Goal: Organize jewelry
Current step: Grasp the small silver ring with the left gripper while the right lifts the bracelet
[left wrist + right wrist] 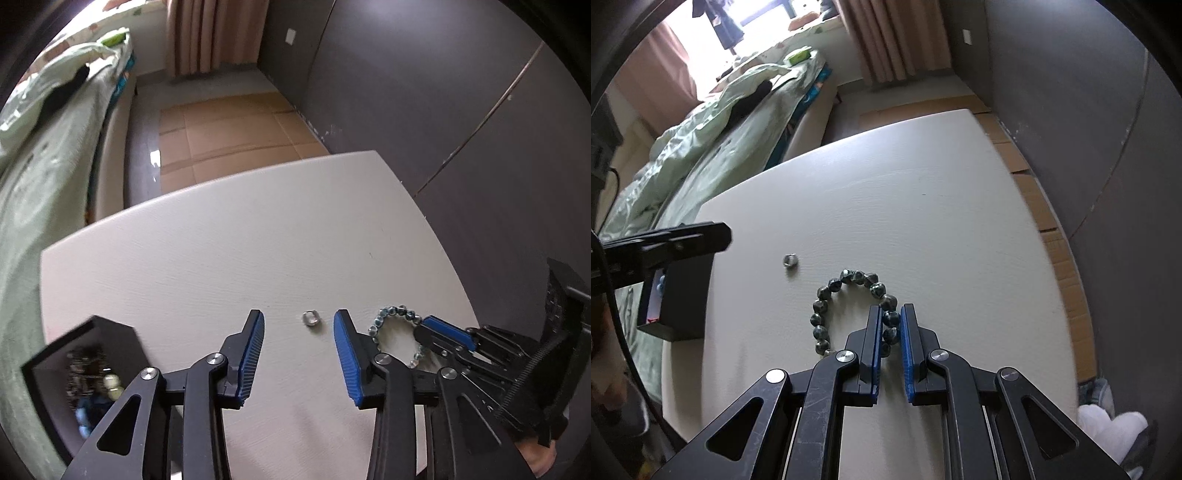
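A dark green beaded bracelet (846,299) lies on the white table (886,206). My right gripper (891,312) is shut on its right side, pinching beads between the blue pads. The bracelet (391,317) and right gripper (439,332) also show in the left wrist view. A small silver ring (790,261) lies left of the bracelet; in the left wrist view the ring (311,319) sits just ahead of my left gripper (299,321), which is open and empty. A black jewelry box (85,376) with beads inside stands at the table's left.
The box also shows in the right wrist view (683,295) near the table's left edge. A bed with green bedding (713,125) stands left of the table. A dark wall (461,110) runs along the right. Cardboard (236,125) covers the floor beyond.
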